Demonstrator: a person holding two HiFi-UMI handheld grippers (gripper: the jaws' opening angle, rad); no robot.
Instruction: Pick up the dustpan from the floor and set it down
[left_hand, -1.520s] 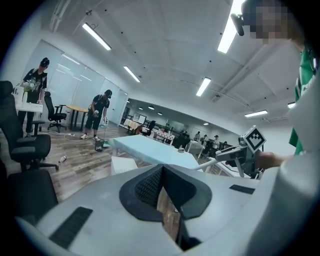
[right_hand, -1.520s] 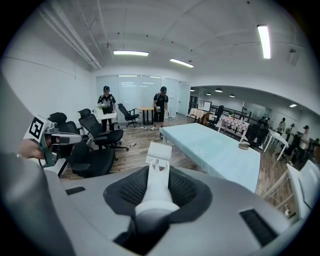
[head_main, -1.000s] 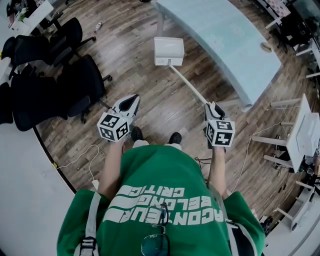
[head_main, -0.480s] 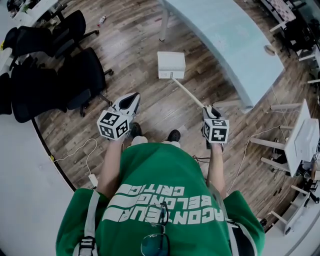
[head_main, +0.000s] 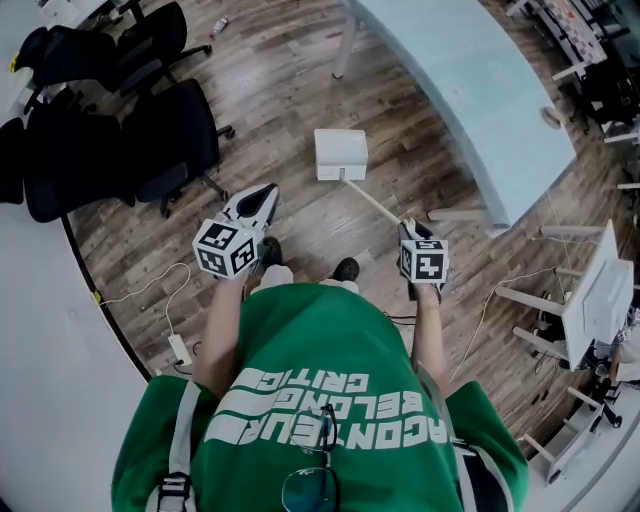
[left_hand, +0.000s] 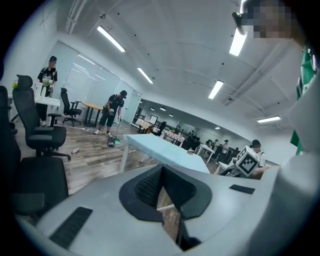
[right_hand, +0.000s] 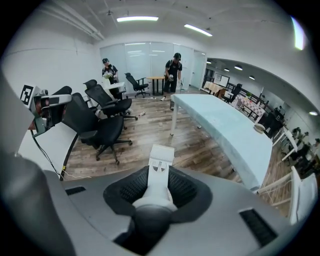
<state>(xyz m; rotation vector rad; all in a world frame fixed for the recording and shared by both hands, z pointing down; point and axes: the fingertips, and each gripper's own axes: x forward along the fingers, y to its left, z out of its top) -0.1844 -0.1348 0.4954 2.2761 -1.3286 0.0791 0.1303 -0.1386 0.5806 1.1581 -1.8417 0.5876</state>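
**Inspector:** State of the right gripper (head_main: 412, 230)?

**Assistant:** Jaws partly closed and clamped on the handle (head_main: 372, 200) of the dustpan (head_main: 340, 155). Its own view shows the white shaft filling the gap between the pads.

**Inspector:** Location of the dustpan?

**Assistant:** The pan sits at the far end of the handle, over the wooden floor (head_main: 290, 90). It is ahead of the person's shoes (head_main: 346, 270) and near the edge of the pale table (head_main: 470, 90). Contact with the floor cannot be confirmed.

**Inspector:** And the left gripper (head_main: 267, 193)?

**Assistant:** Tips together, nothing between them. It is well apart from the dustpan, with black office chairs (head_main: 165, 140) off to its left
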